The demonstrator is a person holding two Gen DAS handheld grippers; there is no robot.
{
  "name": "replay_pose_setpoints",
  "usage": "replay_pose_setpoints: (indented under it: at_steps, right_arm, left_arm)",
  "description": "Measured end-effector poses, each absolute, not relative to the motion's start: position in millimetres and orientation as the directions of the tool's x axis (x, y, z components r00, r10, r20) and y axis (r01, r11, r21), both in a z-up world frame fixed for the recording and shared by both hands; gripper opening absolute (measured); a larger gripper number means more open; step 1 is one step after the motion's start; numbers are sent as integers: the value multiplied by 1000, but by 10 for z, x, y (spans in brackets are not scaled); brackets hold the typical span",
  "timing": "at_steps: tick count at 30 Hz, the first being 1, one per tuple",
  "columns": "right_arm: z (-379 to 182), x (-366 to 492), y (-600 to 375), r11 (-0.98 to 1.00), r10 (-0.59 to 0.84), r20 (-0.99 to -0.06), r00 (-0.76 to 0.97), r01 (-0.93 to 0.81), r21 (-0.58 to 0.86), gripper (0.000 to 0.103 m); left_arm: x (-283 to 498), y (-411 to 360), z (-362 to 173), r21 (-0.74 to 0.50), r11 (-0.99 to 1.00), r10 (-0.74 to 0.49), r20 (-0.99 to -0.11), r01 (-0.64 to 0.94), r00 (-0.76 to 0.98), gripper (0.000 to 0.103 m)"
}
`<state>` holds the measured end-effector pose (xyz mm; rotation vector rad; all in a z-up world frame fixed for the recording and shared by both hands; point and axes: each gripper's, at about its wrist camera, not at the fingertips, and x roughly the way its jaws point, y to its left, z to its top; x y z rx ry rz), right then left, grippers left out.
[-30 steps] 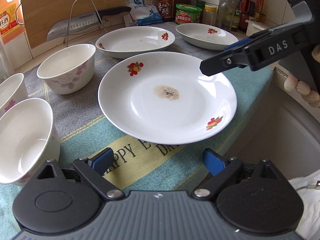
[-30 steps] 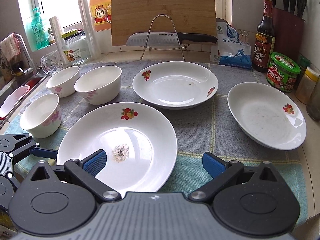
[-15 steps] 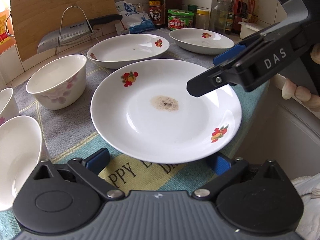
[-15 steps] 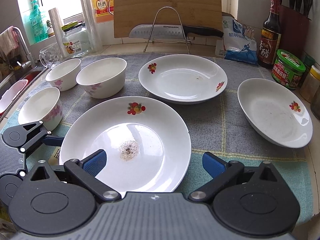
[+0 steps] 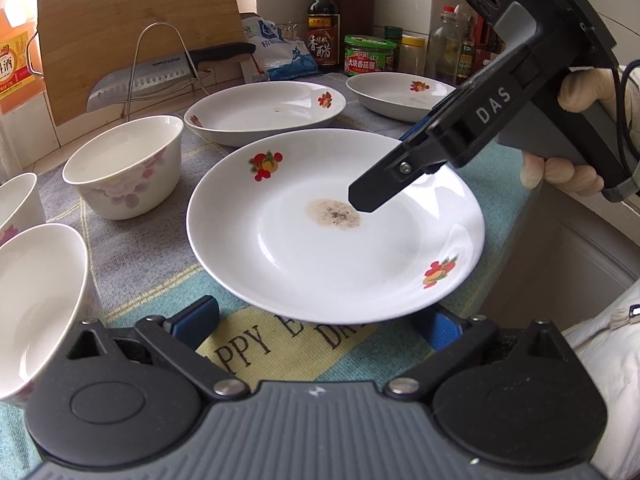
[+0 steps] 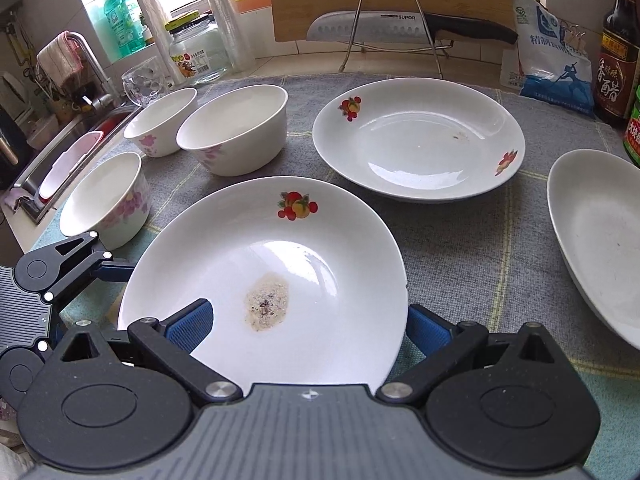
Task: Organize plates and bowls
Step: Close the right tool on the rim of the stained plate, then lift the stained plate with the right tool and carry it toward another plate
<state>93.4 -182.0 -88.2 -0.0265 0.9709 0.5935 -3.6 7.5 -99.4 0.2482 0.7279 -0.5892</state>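
Left wrist view: left gripper (image 5: 316, 322) is seen with jaws spread wide, blue pads level with the near rim of the soiled plate (image 5: 336, 240); one pad (image 5: 196, 318) is in the open on the mat, the other is partly hidden under the plate rim, contact cannot be told. The plate, white with fruit decals and a brown speckled residue patch at centre, is placed on the printed mat (image 5: 280, 350) near the counter edge. The right gripper (image 5: 404, 160) is held above the plate's far right side, tip over the residue; its jaw gap is not shown here. Two more fruit-decal plates (image 5: 264, 118) (image 5: 400, 96) are set behind, well apart from each other. A floral bowl (image 5: 124, 164) is seen to the left, two more bowls (image 5: 36, 304) (image 5: 16, 200) at the frame edge. A cleaver (image 5: 160, 80) on a wire rack is propped against a cutting board (image 5: 136, 32). Right wrist view: right gripper (image 6: 308, 324) is seen wide open, the soiled plate (image 6: 280, 264) lying between the pads, one pad (image 6: 190, 320) over the plate's near rim; no grip is visible. The left gripper (image 6: 60, 276) is seen at the plate's left edge. Three bowls (image 6: 236, 132) (image 6: 160, 120) (image 6: 108, 196) are grouped to the left, two plates (image 6: 416, 140) (image 6: 596, 240) behind and right.
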Motion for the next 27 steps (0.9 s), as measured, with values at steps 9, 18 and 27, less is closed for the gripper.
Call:
replay_pose_setpoints:
  at_steps: [9,18,27]
  right_arm:
    - [-919,1061,-1816,801,509,-792,338,-524,291,103]
    - [-902,1189,-1845,786,539,-792,287,-510,350,103]
    - [-901,1355,-1890,775,579,-782,232,-454,439,103]
  left_arm:
    - [-4,46,-969,17,806,-412,-703,592,580,103]
    - [23,48,-966,19,786,-431,-701,618,569,103]
    - [14,39,-962,31,771,-440,-697,636,567,103]
